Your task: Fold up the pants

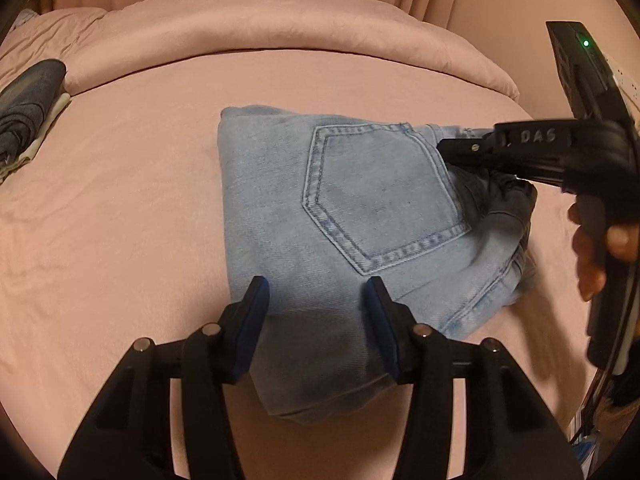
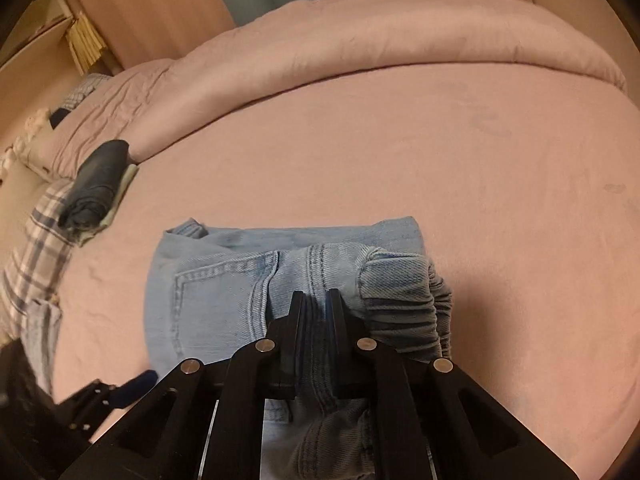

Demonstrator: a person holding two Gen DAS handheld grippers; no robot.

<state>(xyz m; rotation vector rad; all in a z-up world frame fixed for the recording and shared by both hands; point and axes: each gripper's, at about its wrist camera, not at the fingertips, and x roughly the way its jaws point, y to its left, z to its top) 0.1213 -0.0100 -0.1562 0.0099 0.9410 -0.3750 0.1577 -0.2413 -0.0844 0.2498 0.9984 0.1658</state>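
Note:
Light blue jeans lie folded into a compact bundle on the pink bed, back pocket up. My left gripper is open, its blue-padded fingers hovering over the near edge of the bundle, holding nothing. My right gripper is shut on the jeans, pinching a fold of denim at the waistband end; it also shows in the left wrist view at the bundle's right side. The left gripper's blue fingertip shows low left in the right wrist view.
A folded dark garment lies on a white one at the bed's left; it also shows in the right wrist view. A plaid cloth lies at the left edge. A rolled pink duvet runs across the back.

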